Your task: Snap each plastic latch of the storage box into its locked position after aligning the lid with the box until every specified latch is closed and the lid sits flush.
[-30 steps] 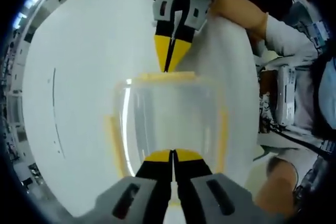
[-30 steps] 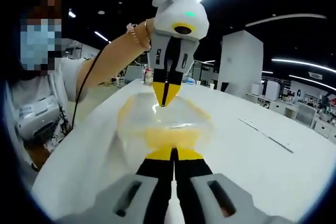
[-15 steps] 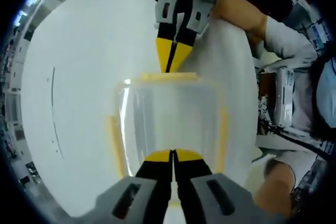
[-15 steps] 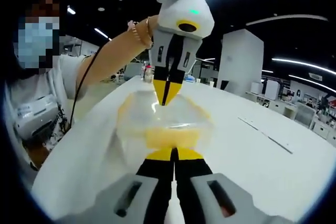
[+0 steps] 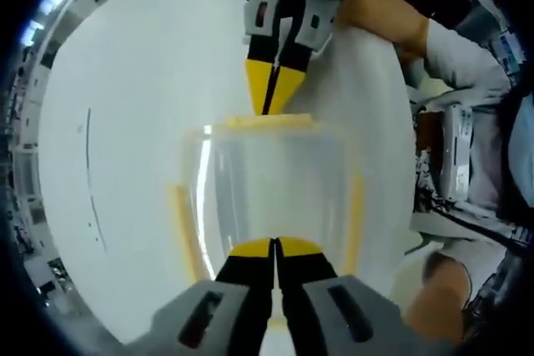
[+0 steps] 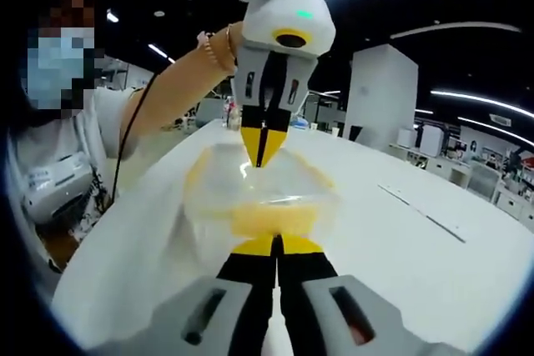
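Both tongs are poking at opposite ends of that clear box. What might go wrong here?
The box is light and clear; uneven pushing from the left tongs and right tongs might slide or tip it on the smooth white table. The closed tips may also slip off a yellow latch, leaving it unlocked.

bare white table (image 5: 125, 122) around storage box (image 5: 271, 189), grippers blocking both ends

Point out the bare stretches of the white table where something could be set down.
The white table lies bare beside the clear plastic storage box with yellow latches, out to the far edge. In the right gripper view the same bare stretch runs to the thin seam. Both box ends are crowded: the left gripper and right gripper press there, shut.
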